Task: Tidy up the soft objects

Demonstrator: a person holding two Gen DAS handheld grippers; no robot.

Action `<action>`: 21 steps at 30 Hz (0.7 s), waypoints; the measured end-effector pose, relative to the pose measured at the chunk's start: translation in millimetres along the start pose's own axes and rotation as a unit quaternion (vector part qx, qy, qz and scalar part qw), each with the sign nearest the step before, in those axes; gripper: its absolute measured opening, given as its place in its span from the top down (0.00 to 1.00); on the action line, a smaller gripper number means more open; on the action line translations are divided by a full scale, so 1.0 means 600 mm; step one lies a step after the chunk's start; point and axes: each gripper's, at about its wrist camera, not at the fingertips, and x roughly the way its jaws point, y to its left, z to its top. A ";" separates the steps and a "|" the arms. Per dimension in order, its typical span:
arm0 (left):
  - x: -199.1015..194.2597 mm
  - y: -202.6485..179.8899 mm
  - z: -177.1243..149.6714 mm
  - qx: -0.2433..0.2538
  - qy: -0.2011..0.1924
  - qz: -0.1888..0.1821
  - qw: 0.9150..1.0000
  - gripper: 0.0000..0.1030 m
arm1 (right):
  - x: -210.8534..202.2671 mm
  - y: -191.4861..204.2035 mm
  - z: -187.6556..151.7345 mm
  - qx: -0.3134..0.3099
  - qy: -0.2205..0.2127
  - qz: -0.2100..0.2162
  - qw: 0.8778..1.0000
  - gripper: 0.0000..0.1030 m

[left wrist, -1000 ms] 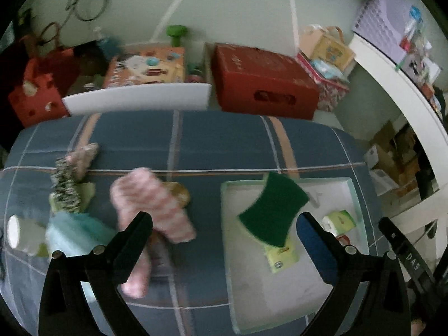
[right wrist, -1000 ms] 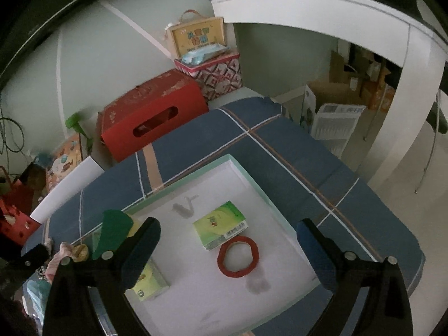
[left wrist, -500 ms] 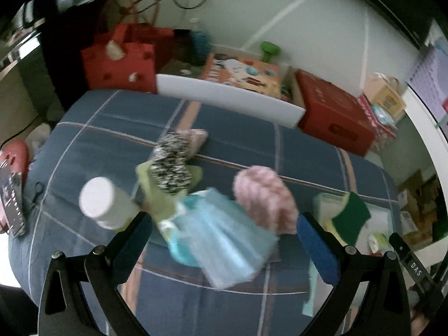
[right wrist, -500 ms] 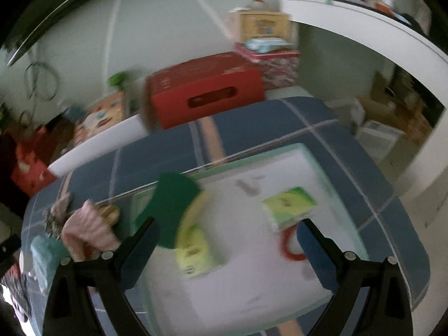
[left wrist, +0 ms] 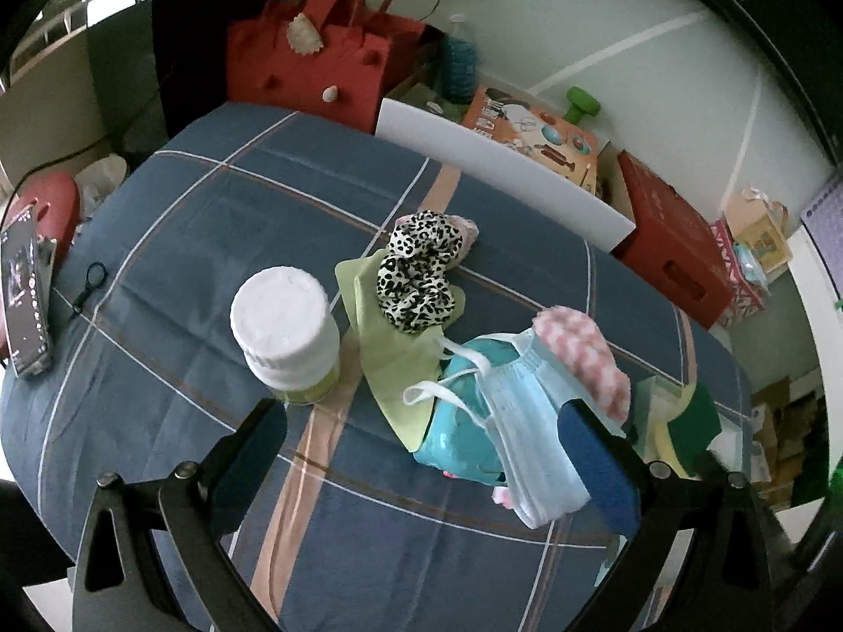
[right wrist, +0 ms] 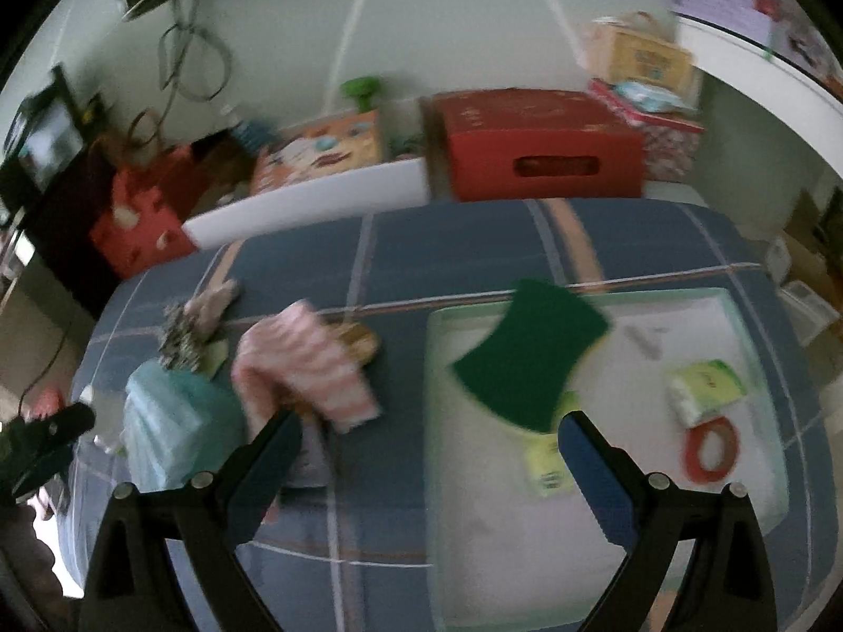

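Orange box [left wrist: 532, 129]: you see printed letters, too small to read.
Green packet [right wrist: 708, 387]: print blurred.
Phone screen [left wrist: 23, 289]: nothing you can make out.

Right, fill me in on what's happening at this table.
A person holds a gripper in each hand over a table with a blue plaid cloth. Both the left gripper and the right gripper are open and empty. Soft things are piled on the cloth: a blue face mask, a pink checked cloth and a leopard scrunchie. A green sponge is already in the white tray.
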 end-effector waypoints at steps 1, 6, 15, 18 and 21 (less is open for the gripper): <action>0.000 0.001 0.000 0.000 0.001 -0.003 1.000 0.01 | 0.006 0.014 -0.002 -0.008 0.004 0.004 1.000 0.03; 0.010 0.008 -0.001 -0.015 0.010 -0.027 0.999 0.01 | 0.019 0.050 -0.011 -0.012 0.017 0.023 1.000 0.03; 0.019 0.006 -0.002 -0.022 0.003 -0.059 0.998 0.01 | 0.021 0.047 -0.014 0.005 0.021 0.011 1.000 0.03; 0.023 -0.007 -0.006 -0.014 0.013 -0.070 0.997 0.01 | 0.018 0.041 -0.014 0.007 0.020 0.008 1.000 0.03; 0.029 -0.027 -0.007 -0.001 0.021 -0.064 0.998 0.01 | 0.015 0.037 -0.013 0.008 0.017 0.008 1.000 0.03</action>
